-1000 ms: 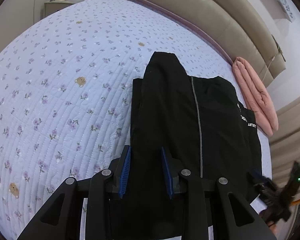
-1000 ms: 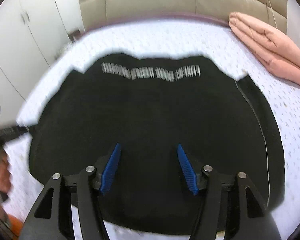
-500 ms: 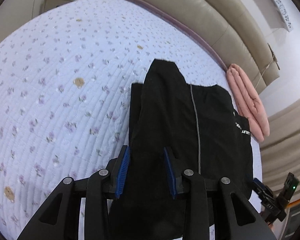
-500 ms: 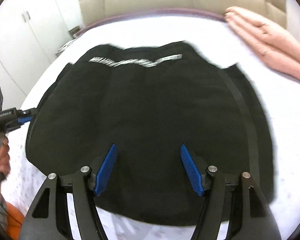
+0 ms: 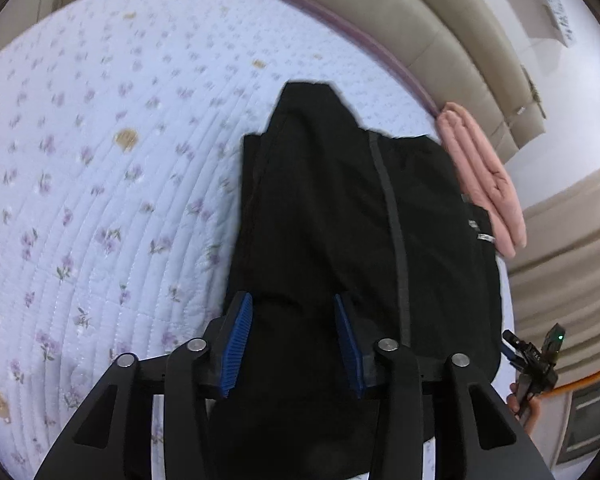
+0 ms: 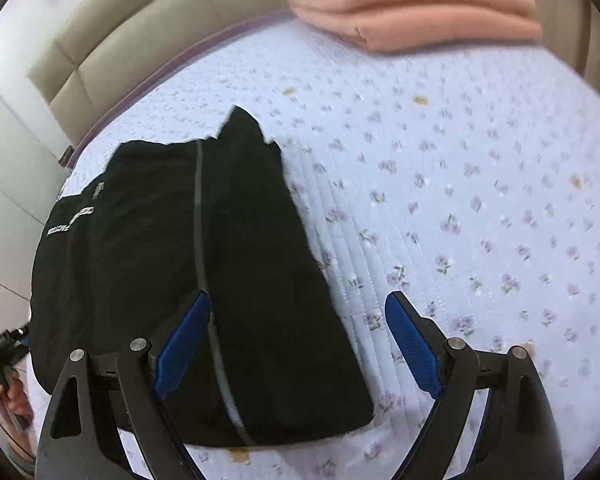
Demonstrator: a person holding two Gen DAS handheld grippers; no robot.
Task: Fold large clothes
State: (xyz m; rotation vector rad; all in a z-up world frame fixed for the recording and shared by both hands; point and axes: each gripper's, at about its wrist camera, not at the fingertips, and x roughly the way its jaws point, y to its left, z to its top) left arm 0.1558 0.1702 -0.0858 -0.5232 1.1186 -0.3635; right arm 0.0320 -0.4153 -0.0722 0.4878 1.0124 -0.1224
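A black jacket (image 5: 340, 220) with a grey zip line and white lettering lies folded lengthwise on the floral quilt (image 5: 100, 200). My left gripper (image 5: 294, 340) hovers over its near end, its jaws opening; the blue pads stand apart above the cloth and do not pinch it. In the right wrist view the jacket (image 6: 180, 260) fills the left side. My right gripper (image 6: 298, 344) is wide and still opening, its left pad over the jacket and its right pad over bare quilt (image 6: 480, 220). Nothing is gripped.
A folded pink blanket (image 6: 412, 8) lies by the beige padded headboard (image 5: 420, 20), beyond the jacket. The right gripper, held by a hand, shows at the left wrist view's lower right edge (image 5: 536, 356). White cupboard doors (image 6: 4, 140) stand beside the bed.
The right wrist view has swung sideways and rolled, so the jacket now sits to its left, and its jaws have widened a lot. The left jaws have spread and the gripper dipped slightly.
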